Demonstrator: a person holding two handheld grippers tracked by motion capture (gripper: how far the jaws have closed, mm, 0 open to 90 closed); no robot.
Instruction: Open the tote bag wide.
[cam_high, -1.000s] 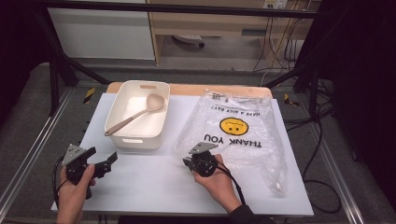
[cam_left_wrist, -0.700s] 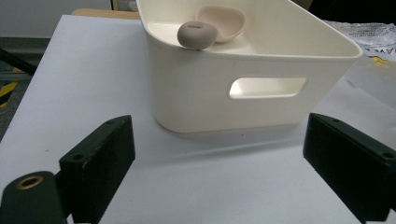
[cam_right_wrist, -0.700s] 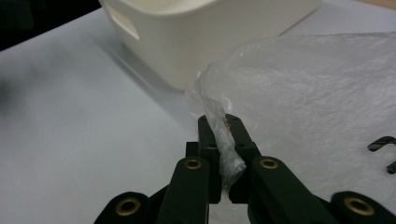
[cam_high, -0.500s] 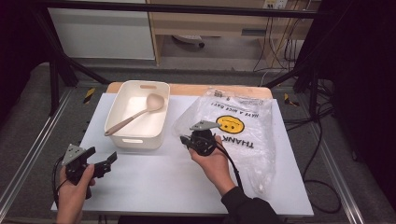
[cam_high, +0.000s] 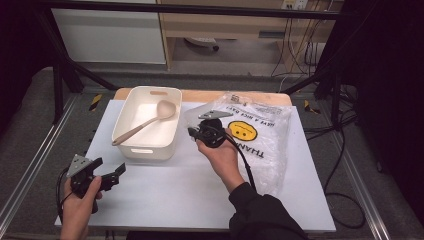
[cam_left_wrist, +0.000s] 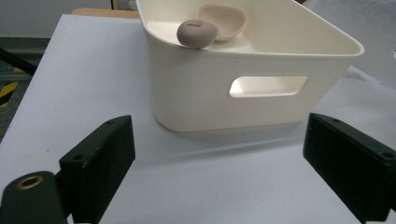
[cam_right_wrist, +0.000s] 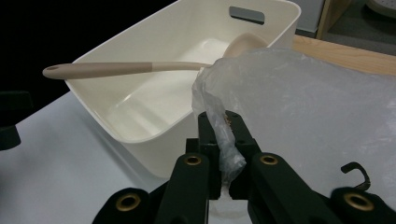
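A clear plastic bag (cam_high: 260, 137) printed with a yellow smiley lies on the right half of the white table. My right gripper (cam_high: 196, 131) is raised beside the white tub (cam_high: 130, 147), shut on the bag's left edge. In the right gripper view the jaws pinch a twisted strip of the bag (cam_right_wrist: 303, 107) at my right gripper (cam_right_wrist: 223, 123). A beige spoon (cam_high: 142, 124) lies slantwise in the tub. My left gripper (cam_high: 110, 167) rests low at the front left, open and holding nothing. In its own view my left gripper (cam_left_wrist: 217, 140) faces the tub's handle wall (cam_left_wrist: 196, 93).
The spoon's handle end (cam_left_wrist: 196, 33) sticks out over the tub's near rim. A wooden strip (cam_high: 200, 95) runs along the table's far edge. Black frame posts and cables stand around the table. Bare white tabletop (cam_high: 180, 190) lies between the two hands.
My right gripper has risen and moved away from the front edge toward the tub, drawing the bag's edge up and leftward with it. The left gripper has stayed put.
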